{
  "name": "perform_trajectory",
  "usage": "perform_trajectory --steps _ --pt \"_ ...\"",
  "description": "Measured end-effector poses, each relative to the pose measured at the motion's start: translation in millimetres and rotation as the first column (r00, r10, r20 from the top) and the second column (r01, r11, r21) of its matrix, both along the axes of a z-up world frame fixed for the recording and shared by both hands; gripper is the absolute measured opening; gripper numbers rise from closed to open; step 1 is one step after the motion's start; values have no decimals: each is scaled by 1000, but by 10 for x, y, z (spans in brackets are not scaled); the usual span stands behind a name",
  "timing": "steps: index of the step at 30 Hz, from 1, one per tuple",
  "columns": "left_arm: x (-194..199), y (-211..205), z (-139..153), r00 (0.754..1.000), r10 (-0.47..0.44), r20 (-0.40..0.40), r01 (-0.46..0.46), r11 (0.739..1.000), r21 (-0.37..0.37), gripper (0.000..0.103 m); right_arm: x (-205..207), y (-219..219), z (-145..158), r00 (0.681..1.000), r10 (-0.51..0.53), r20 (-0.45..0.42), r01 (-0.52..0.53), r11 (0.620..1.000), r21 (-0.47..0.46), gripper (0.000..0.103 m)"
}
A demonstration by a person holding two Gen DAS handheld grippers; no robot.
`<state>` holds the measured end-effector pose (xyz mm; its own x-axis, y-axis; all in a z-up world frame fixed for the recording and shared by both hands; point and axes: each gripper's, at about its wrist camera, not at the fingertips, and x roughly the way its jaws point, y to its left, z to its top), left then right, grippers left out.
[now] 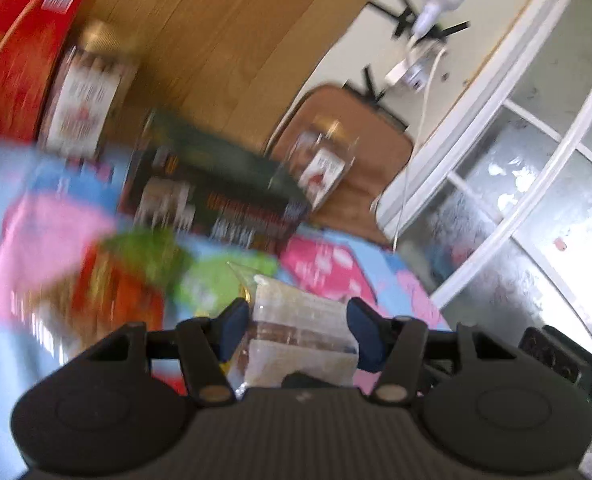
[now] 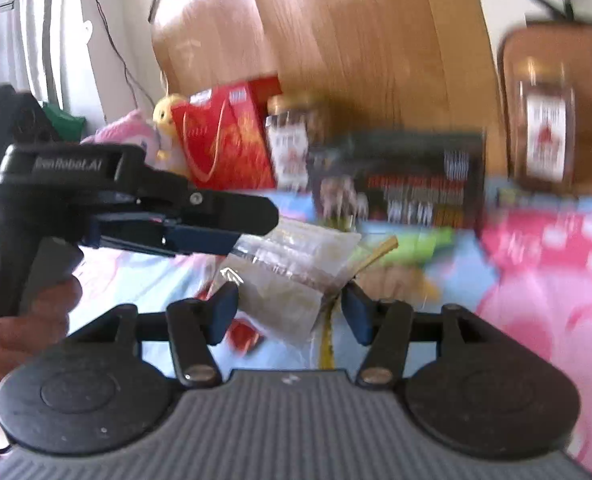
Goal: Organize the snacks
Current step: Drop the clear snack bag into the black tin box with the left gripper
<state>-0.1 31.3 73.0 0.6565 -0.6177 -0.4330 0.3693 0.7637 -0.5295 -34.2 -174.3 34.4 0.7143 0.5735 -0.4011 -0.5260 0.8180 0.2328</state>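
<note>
A clear plastic snack packet (image 1: 302, 304) with a brown band sits between the blue pads of my left gripper (image 1: 300, 334), which is shut on it. From the right wrist view the left gripper (image 2: 251, 228) comes in from the left and holds the packet (image 2: 296, 264) above the bedspread. The packet hangs in front of my right gripper (image 2: 289, 314), whose fingers stand apart on either side of it, with no pad seen pressing. A small red packet (image 2: 243, 334) lies on the cover below. Blurred red and green snack bags (image 1: 127, 280) lie left of the left gripper.
Against the wooden headboard (image 2: 356, 32) stand a red gift box (image 2: 227, 140), a gold-lidded jar (image 2: 291, 136) and a dark printed box (image 2: 396, 176). A second jar (image 2: 548, 132) stands on a brown stool (image 1: 356, 184). A hand (image 2: 27, 320) grips the left handle. The cover (image 2: 536, 300) is blue and pink.
</note>
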Motion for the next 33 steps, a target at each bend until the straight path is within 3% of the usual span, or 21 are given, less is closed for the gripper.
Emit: perform_trajectory --steps 8,15,20,21,25,27,30,31,33 --pt "853 -129 494 989 67 129 -72 997 38 55 905 6 377 994 -48 100 46 999 22 59" --pt "1654 -243 424 986 125 109 -131 990 43 55 1709 12 381 983 -104 149 108 994 -18 56" --pt "1949 -333 157 987 158 23 -160 984 74 55 1934 13 207 978 -168 120 180 979 -98 58" --pt "1941 -324 119 988 157 9 -157 985 71 57 1930 -21 191 972 -201 122 213 972 -100 63" --pt "1729 -237 112 988 152 33 -153 987 56 65 1681 -340 234 957 -268 108 266 964 29 68" --pt "1554 -138 136 990 135 42 -136 990 35 65 1478 -538 239 962 -265 64 257 960 113 68" --pt "1220 -15 65 994 100 45 -100 995 7 65 1243 -796 72 976 -192 -97 211 945 250 64" --pt "1130 -3 20 996 87 38 -87 996 2 63 1188 -826 4 972 -182 -151 217 939 266 61" --pt "983 -16 -92 998 61 12 -61 998 0 63 1129 -898 -194 946 -170 -277 250 925 285 44"
